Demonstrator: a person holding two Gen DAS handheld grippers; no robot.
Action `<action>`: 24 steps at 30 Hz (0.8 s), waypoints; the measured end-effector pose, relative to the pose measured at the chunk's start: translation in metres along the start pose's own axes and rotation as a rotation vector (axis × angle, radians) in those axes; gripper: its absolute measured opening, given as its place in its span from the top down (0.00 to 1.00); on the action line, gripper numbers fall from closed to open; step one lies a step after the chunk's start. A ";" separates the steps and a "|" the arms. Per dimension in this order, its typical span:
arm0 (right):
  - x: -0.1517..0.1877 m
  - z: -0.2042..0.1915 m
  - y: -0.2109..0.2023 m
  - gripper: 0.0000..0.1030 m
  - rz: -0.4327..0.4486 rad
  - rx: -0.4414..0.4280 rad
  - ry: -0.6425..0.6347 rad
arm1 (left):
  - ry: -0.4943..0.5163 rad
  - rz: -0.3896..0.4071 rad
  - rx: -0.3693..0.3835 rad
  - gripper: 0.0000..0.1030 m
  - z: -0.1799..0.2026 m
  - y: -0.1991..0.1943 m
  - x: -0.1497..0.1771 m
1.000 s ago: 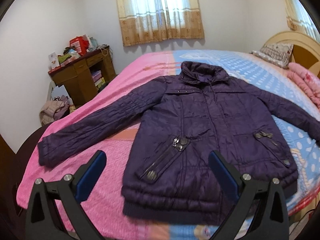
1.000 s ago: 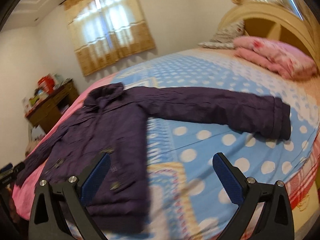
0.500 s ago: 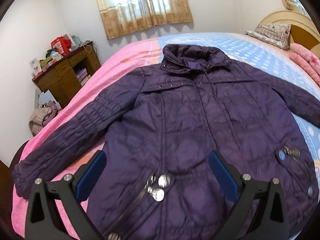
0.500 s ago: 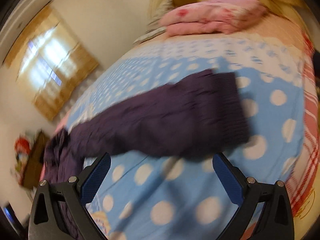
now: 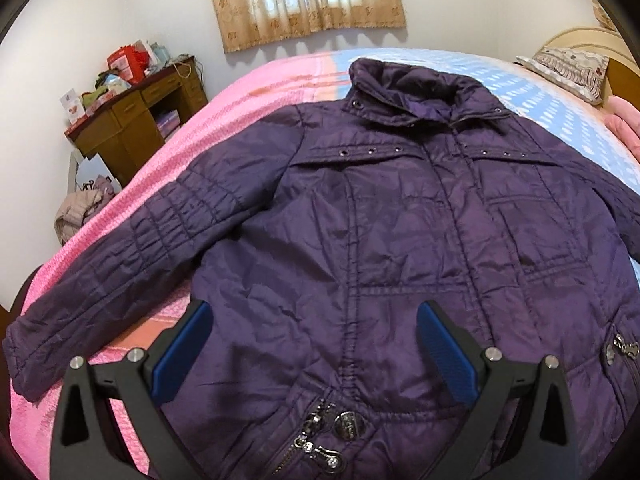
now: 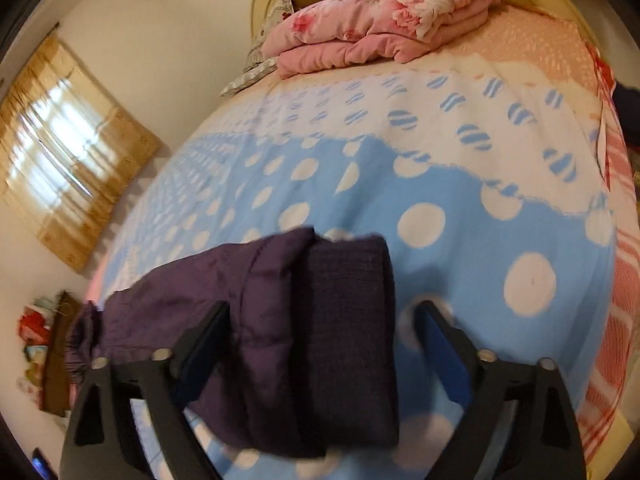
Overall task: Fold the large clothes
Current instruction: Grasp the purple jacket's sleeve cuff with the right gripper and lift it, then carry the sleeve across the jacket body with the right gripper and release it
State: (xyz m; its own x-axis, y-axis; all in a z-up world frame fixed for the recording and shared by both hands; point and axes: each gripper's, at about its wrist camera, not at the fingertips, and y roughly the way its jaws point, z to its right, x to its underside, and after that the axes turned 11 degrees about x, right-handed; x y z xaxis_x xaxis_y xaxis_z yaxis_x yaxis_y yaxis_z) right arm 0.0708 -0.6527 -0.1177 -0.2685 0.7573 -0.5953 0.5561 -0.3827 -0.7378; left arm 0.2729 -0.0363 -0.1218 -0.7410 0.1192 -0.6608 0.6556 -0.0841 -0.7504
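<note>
Right gripper [image 6: 320,344], jaws closing around the jacket's [image 5: 400,240] ribbed cuff [image 6: 348,340], should bite both layers squarely; left gripper [image 5: 316,348] hangs wide, empty.

Under my left claw [image 5: 314,354] the purple jacket [image 5: 400,240] is quilted cloth with a faint sheen, its zipper pulls [image 5: 320,436] shiny metal. Between my right claw's closing blue pads [image 6: 444,360] the cuff [image 6: 352,340] looks matt, ribbed knit.

bare bedspread [image 6: 460,280] beyond sleeve cuff [image 6: 348,332], folded quilt [image 6: 380,24] near headboard
</note>
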 end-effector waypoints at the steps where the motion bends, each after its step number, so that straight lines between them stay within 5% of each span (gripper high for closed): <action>1: -0.002 -0.005 0.003 0.37 -0.005 0.008 -0.040 | -0.001 -0.006 0.000 0.00 0.000 0.000 0.002; 5: -0.007 -0.011 0.003 0.54 -0.045 -0.054 -0.061 | -0.008 -0.009 0.011 0.00 -0.003 0.000 0.000; 13: -0.045 -0.053 -0.042 0.59 0.068 -0.055 -0.183 | 0.006 0.019 0.015 0.00 -0.006 -0.010 -0.006; 24: -0.076 -0.217 -0.134 0.61 0.266 -0.165 -0.467 | 0.000 0.022 0.023 0.00 -0.014 -0.014 -0.004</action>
State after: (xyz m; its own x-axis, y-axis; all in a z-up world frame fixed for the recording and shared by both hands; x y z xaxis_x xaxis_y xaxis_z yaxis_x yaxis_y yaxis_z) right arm 0.1876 -0.5444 0.0958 -0.4010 0.3174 -0.8593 0.7577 -0.4123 -0.5059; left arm 0.2686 -0.0217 -0.1083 -0.7263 0.1174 -0.6772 0.6683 -0.1096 -0.7358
